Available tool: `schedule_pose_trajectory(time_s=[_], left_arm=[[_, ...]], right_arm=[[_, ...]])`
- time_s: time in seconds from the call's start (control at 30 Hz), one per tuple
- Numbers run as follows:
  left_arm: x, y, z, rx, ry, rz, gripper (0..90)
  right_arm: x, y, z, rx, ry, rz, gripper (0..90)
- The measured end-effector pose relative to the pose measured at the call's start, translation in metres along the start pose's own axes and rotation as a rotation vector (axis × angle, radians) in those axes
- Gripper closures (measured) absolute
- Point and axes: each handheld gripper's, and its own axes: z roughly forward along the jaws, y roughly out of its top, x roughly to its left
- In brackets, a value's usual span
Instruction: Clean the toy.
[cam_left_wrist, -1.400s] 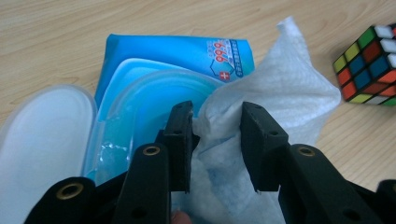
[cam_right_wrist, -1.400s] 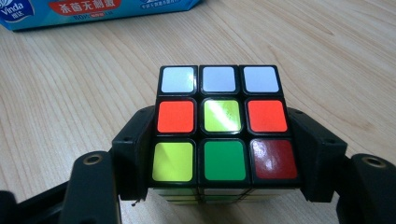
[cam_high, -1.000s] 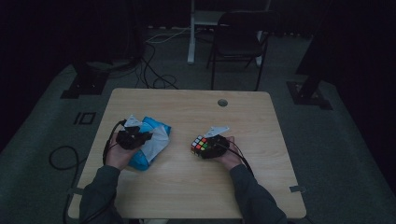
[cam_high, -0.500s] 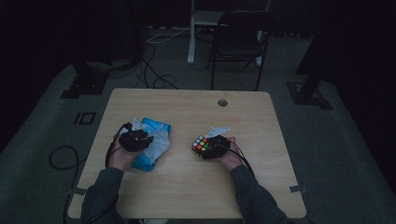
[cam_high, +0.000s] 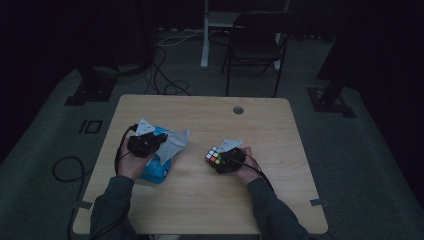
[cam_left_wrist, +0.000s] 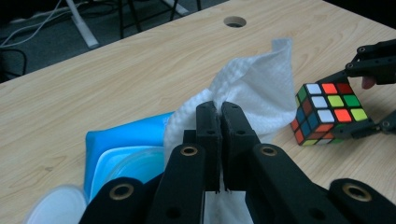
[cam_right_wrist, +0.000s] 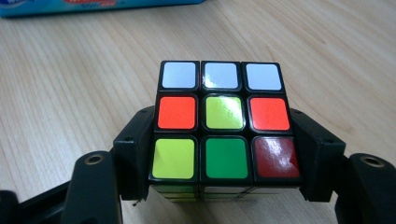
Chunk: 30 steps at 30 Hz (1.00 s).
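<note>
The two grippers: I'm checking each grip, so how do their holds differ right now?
The left gripper has its jaws pinched nearly together on a thin white wipe drawn up from the blue pack; the right gripper has its jaws spread wide on either side of a rigid puzzle cube. The wipe hangs raised off the table; the cube sits low by the tabletop. Both are shut on something.

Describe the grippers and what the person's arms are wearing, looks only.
Both grippers are black: left gripper has two flat jaws on linkage arms with brass-coloured pivot rivets; right gripper the same. Each carries a grey three-cornered plate and trails a black cable. Dark long sleeves.
</note>
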Motion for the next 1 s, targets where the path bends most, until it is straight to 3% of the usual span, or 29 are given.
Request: schedule_pose_trajectory(time_s=[0.17,0.4,1.0], left_arm=[[-0.003,0.002,0.005,0.008,-0.02,0.005,87.9],[-0.006,0.007,0.013,0.008,-0.061,-0.001,87.7],[-0.033,0.029,0.032,0.024,-0.125,0.071,87.6]], right_arm=[[0.007,0.001,-0.002,0.005,-0.037,-0.067,33.9],[0.014,0.004,-0.009,-0.008,-0.064,-0.119,33.9],[0.045,0.01,-0.029,-0.072,-0.118,-0.258,33.9]])
